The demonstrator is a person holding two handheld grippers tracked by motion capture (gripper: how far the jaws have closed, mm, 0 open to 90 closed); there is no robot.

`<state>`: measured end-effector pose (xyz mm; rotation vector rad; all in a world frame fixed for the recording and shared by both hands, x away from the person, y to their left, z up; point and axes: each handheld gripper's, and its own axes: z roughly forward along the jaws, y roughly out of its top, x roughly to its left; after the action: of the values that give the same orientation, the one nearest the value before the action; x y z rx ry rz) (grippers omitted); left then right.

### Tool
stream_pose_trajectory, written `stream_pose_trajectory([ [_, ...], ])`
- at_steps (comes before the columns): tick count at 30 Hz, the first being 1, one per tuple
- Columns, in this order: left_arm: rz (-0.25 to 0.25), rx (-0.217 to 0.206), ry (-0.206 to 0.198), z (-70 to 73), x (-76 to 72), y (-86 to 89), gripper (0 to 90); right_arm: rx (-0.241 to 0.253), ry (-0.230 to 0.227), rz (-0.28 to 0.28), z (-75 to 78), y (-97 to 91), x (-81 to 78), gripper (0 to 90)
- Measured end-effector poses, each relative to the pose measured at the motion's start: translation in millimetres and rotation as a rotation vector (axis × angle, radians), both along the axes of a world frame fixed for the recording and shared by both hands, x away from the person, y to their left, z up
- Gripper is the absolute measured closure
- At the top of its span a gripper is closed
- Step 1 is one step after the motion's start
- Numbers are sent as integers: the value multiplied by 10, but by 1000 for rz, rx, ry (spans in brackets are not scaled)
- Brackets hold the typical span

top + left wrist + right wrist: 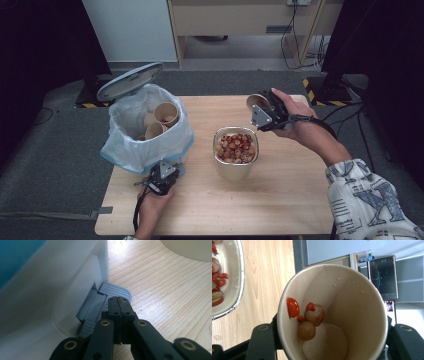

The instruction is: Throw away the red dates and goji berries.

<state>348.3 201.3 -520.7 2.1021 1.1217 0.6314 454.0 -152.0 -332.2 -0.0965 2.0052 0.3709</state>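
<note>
- The wooden table [280, 200] carried everything: a white pedal bin [145, 131] at its left, lined with a pale bag, and a metal bowl [235, 167] near the middle.
- The bin's lid [130, 80] stood tipped open at the back, and several empty paper cups [164, 114] lay inside the bag.
- The bowl was full of red and tan food pieces [236, 147] and stood between the two hands, apart from both.
- The left tool [161, 178] sat low at the bin's front corner. In the left gripper view its jaws were pressed together with nothing between them, and their tips rested on the grey ribbed foot pedal [117, 290] at the foot of the bin's wall [62, 285].
- The right tool [264, 111] was held above the table, behind and to the right of the bowl, clamped on a paper cup [256, 101] that lay tilted, its mouth turned toward the bin side.
- In the right gripper view the jaws stood on either side of that cup [352, 297], pinching its wall.
- A few red and brown pieces [308, 317] clung to the cup's inner wall near the bottom, with water drops higher up.
</note>
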Motion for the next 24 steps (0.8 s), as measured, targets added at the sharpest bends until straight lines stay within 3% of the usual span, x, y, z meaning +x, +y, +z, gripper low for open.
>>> stream_pose_trajectory([
  [10,0,-1,0,0,0,1,891,70,51,-15,15,-88,52,361],
  [24,0,-4,0,-1,0,2,891,217,193,-28,25,-330,159,360],
])
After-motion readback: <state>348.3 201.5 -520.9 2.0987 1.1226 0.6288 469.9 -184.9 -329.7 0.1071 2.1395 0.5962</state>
